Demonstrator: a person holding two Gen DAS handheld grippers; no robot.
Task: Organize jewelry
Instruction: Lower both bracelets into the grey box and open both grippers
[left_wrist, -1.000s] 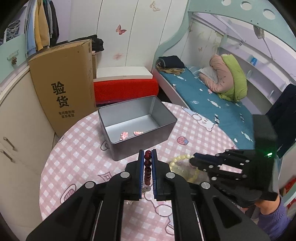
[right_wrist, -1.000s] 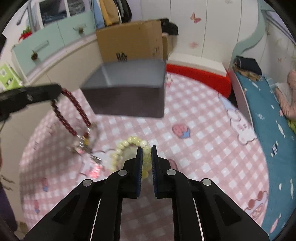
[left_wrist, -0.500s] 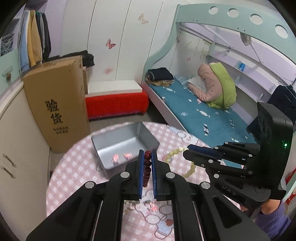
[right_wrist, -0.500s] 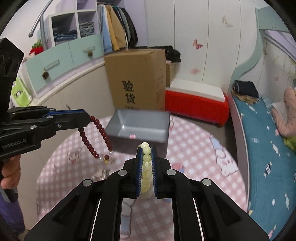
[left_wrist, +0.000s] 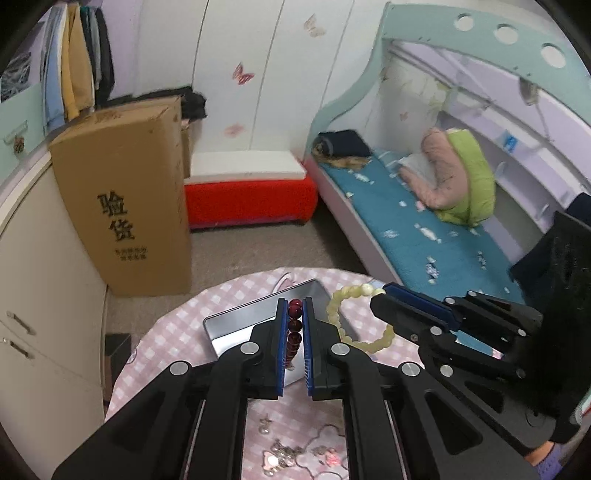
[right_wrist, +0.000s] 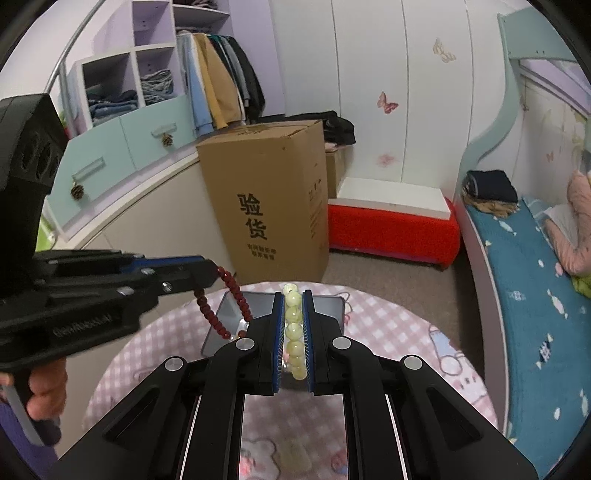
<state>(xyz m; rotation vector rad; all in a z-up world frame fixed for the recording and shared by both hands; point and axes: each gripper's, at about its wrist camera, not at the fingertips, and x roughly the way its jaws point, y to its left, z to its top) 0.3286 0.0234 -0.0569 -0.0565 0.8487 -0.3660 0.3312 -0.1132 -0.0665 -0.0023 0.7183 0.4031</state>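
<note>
My left gripper (left_wrist: 294, 306) is shut on a dark red bead bracelet (left_wrist: 294, 328), which hangs from it in the right wrist view (right_wrist: 225, 306). My right gripper (right_wrist: 294, 295) is shut on a pale yellow-green bead bracelet (right_wrist: 293, 332), seen as a loop in the left wrist view (left_wrist: 347, 321). Both are held high above the round pink checked table (left_wrist: 177, 332). The grey metal tin (left_wrist: 236, 325) lies below and ahead of both grippers, partly hidden by the fingers.
Small loose jewelry pieces (left_wrist: 284, 452) lie on the table under my left gripper. Beyond the table stand a tall cardboard box (left_wrist: 122, 199), a red bench (left_wrist: 251, 199), a bed (left_wrist: 424, 221) and cabinets (right_wrist: 122, 147).
Both grippers have risen well above the table with their bracelets, so the tin and table look smaller and farther below. Each gripper stays shut on its bracelet.
</note>
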